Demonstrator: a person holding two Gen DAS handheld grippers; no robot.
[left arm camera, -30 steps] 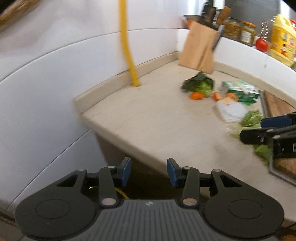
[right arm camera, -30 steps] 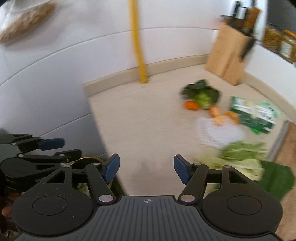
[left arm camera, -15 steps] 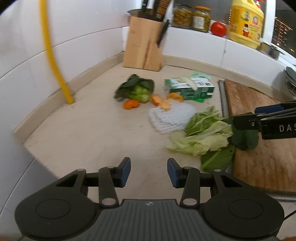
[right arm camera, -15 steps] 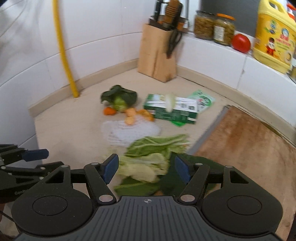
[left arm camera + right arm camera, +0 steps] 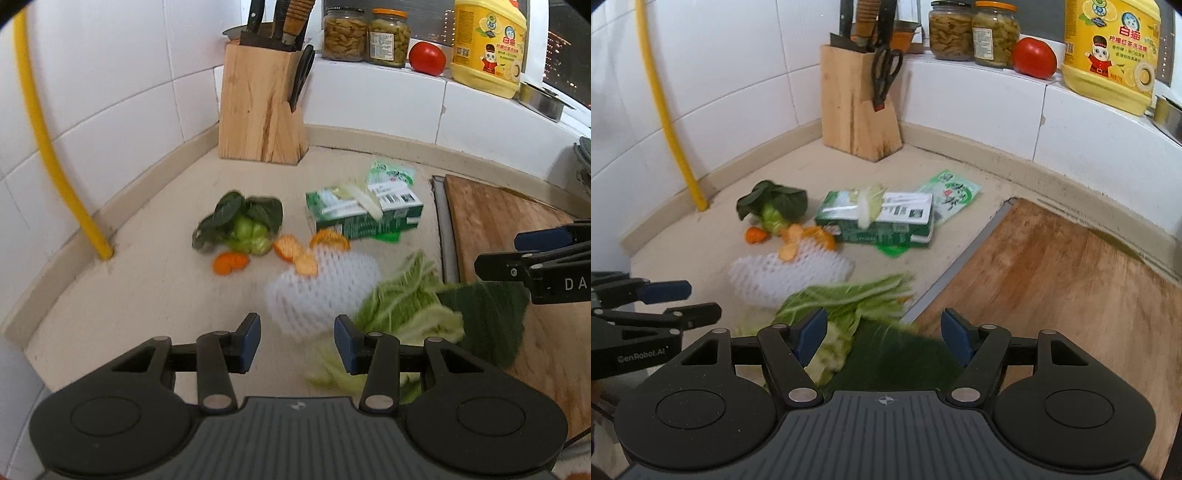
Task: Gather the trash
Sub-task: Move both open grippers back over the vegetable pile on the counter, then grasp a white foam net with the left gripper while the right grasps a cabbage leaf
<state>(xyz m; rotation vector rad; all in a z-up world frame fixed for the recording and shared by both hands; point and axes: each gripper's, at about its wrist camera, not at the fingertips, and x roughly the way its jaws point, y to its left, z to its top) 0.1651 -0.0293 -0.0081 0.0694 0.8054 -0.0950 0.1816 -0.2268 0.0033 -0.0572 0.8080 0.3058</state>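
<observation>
Scraps lie scattered on the beige counter [image 5: 155, 291]. There is a white foam fruit net [image 5: 325, 284] [image 5: 786, 273], pale cabbage leaves [image 5: 402, 310] [image 5: 846, 299], a dark green leaf [image 5: 484, 317] [image 5: 894, 354], orange peels [image 5: 295, 251] [image 5: 801, 236], a small leafy green [image 5: 243, 225] [image 5: 772, 206], a green carton [image 5: 362, 214] [image 5: 879, 218] and a green wrapper [image 5: 391, 173] [image 5: 953, 192]. My left gripper [image 5: 297, 343] hovers open just short of the foam net, nothing between its pads. My right gripper [image 5: 884, 336] is open above the dark leaf and cabbage.
A wooden knife block [image 5: 262, 110] [image 5: 857, 107] stands in the corner beside a yellow pipe [image 5: 51, 155]. A wooden cutting board [image 5: 517, 236] [image 5: 1071, 280] lies at the right. Jars [image 5: 975, 29], a tomato [image 5: 1034, 57] and a yellow jug [image 5: 1112, 51] sit on the ledge.
Both grippers have swung from the counter's left edge toward the scraps; the foam net and leaves now lie right before the fingers. Both stay open with nothing held.
</observation>
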